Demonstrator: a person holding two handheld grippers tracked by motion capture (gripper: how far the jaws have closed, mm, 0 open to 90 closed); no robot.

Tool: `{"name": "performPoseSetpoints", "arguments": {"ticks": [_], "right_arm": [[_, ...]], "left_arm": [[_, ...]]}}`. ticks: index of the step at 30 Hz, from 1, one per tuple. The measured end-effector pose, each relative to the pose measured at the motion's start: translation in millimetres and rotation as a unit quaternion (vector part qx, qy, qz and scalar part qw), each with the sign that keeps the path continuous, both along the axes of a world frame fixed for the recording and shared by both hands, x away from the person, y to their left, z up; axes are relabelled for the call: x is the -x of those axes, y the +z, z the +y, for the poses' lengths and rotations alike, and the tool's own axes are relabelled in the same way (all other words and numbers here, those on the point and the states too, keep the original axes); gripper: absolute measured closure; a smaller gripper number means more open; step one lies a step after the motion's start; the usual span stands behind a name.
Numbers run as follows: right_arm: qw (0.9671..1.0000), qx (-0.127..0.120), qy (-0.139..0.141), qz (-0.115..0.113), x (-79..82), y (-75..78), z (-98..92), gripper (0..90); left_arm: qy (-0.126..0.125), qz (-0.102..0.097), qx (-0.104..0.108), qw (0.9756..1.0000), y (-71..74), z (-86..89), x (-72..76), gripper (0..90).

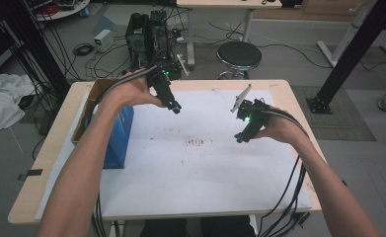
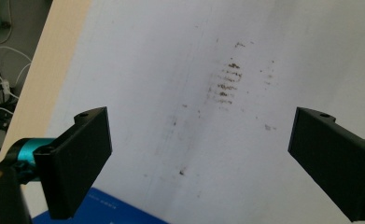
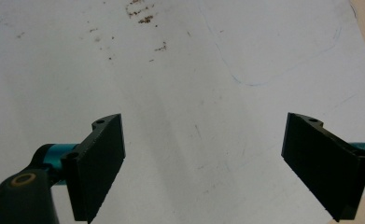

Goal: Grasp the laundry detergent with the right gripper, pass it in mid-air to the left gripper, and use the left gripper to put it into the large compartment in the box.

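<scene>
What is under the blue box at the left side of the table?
The blue box lies partly on the white sheet and leans against a cardboard box. The person's left forearm covers its left part, so what is beneath there is hidden.

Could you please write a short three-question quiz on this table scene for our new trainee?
1. True or false: the left hand-held gripper holds something between its jaws.
2. Which thing lies at the table's left edge beside the cardboard box? A) blue box B) mug C) towel
3. What marks the middle of the white sheet?

Key: 1. False; both it and the right hand-held gripper are open and empty. 2. A, the blue box. 3. Brown stains.
</scene>
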State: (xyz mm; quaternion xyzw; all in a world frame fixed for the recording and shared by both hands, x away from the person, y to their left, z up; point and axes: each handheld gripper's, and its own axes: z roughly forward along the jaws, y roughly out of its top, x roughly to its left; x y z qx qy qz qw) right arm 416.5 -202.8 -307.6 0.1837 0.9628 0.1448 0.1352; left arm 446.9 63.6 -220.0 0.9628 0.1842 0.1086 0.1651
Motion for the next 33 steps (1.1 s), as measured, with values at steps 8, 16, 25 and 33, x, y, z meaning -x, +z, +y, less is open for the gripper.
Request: {"name": "performPoseSetpoints", "arguments": {"ticks": [8, 16, 25, 33], "right_arm": [[1.0000, 0.000, 0.001, -0.003, 0.3, 2.2, -0.8, 12.6], [1.0000, 0.001, -0.003, -0.004, -0.2, 5.6, -1.5, 12.6], [1.0000, 0.003, 0.001, -0.005, -0.6, 5.7, 0.7, 12.6], [1.0000, 0.004, 0.005, -0.006, 0.3, 6.5, 2.3, 12.6]], "left_arm": [[0.011, 0.013, -0.005, 0.9998, -34.3, -16.2, -15.7, 6.1], [0.008, 0.028, -0.019, 0.9994, -56.1, -23.0, -21.6, 6.1], [0.008, 0.029, -0.014, 0.9994, -57.0, -21.6, -21.1, 6.1], [0.009, 0.033, -0.019, 0.9992, -59.0, -22.3, -19.7, 6.1]]}}
